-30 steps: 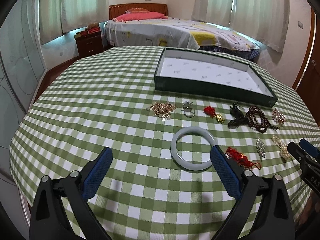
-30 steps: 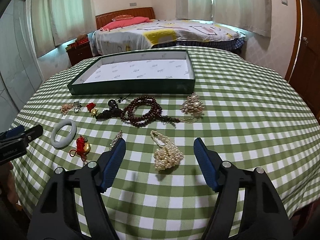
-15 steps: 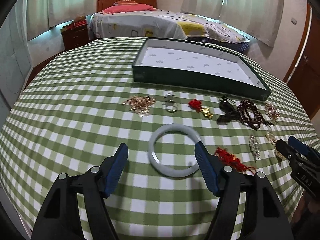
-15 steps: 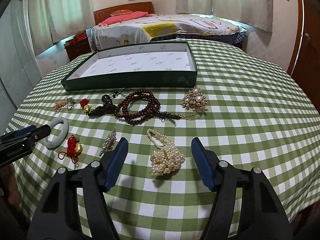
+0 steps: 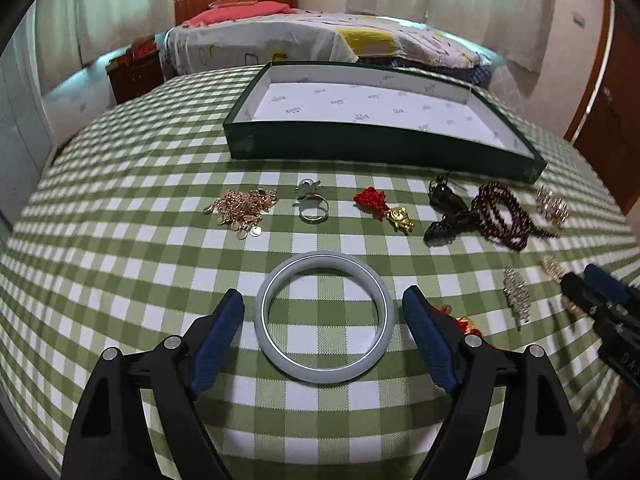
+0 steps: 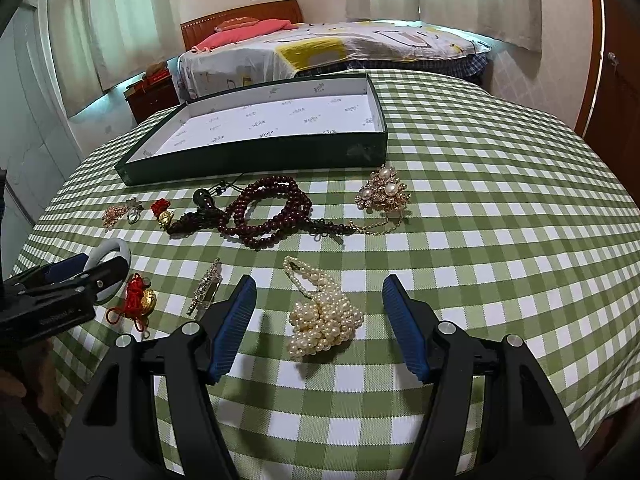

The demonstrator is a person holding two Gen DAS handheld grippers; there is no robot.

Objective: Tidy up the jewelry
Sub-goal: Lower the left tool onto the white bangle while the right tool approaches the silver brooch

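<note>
Green tray [image 5: 376,148] sits empty at the far side. My left gripper [image 5: 322,334] straddles the jade bangle [image 5: 325,316], jaws wide; right gripper [image 6: 318,322] likewise wide around the pearl strand [image 6: 322,316]. Risks: bangle squirting from the pads, pearls trailing loose.

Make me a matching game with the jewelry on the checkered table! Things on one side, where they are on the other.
Things:
1. pale bangle
2. pearl strand
3. dark red beads
4. green tray

Places:
A. behind all the jewelry
B. between the right gripper fingers
C. between the left gripper fingers
D. just in front of the tray

Pairs: 1-C, 2-B, 3-D, 4-A
</note>
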